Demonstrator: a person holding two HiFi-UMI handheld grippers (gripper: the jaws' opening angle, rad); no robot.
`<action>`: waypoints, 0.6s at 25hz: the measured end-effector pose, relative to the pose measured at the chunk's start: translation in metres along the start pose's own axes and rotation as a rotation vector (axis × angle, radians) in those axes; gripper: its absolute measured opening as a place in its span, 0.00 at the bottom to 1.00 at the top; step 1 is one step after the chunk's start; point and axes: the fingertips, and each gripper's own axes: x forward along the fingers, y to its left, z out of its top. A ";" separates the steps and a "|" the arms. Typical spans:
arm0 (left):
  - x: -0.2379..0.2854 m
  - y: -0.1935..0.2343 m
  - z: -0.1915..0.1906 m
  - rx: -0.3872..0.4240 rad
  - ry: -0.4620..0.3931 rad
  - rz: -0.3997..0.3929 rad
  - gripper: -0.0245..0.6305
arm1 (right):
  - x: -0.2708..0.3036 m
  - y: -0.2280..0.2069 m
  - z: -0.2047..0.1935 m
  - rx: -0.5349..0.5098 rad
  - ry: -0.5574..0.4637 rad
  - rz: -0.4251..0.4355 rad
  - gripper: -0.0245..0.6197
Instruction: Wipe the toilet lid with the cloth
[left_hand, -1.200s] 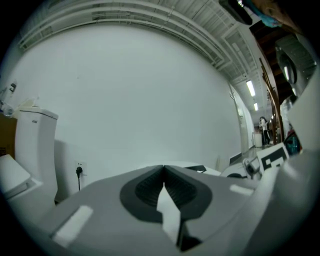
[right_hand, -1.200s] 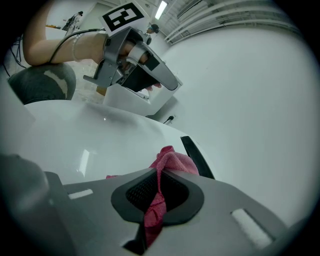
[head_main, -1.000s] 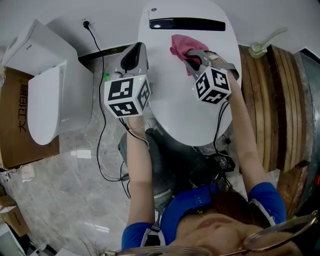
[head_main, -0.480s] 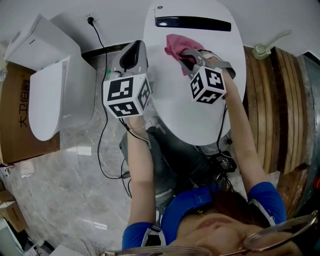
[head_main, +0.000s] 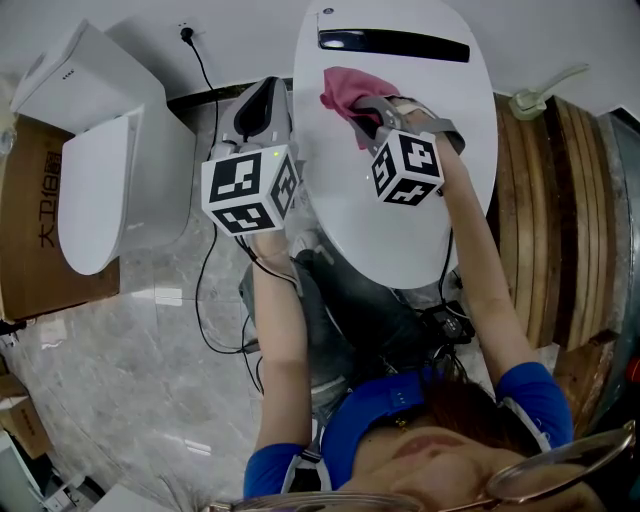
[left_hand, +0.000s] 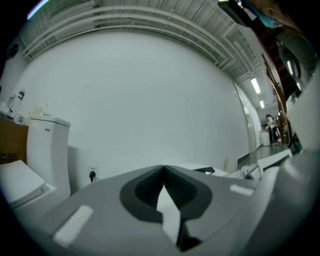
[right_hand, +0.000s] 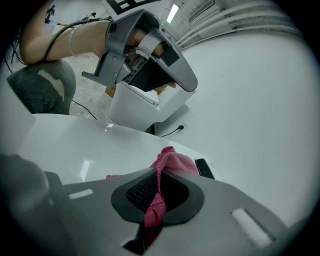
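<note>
1. The right claw (right_hand: 157, 192) is clamped on the pink cloth (right_hand: 172, 161). A fold of the cloth runs down between the two jaws, and the rest bunches out just ahead of the tips.
2. The bunched cloth rests on the white toilet lid (head_main: 400, 220), right under and ahead of the right claw, on the lid's rear part.
3. Just beyond the cloth, further ahead of that claw, a black strip (head_main: 393, 45) runs across the back of the lid.
4. The left claw (left_hand: 163, 172) is closed with nothing in it. Its tips meet, with only a thin sliver of gap behind them.
5. The left claw is held to the left of the right claw, off the lid's left edge and apart from the cloth, above the marbled floor (head_main: 150, 340).
6. Ahead of the left claw is a plain white wall, with a wall socket (left_hand: 92, 175) low to its left. A second white toilet (head_main: 90, 170) stands further left.
7. To the right of the right claw, past the lid's edge, lie curved wooden slats (head_main: 560, 200).
</note>
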 end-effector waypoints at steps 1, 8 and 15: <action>0.000 0.001 0.000 -0.002 -0.001 0.001 0.04 | 0.001 0.001 0.002 -0.004 -0.001 0.002 0.05; -0.004 0.004 0.001 -0.008 -0.005 0.006 0.04 | 0.008 0.006 0.018 -0.026 -0.011 0.012 0.05; -0.007 0.009 0.001 -0.013 -0.003 0.011 0.04 | 0.014 0.010 0.030 -0.049 -0.020 0.021 0.05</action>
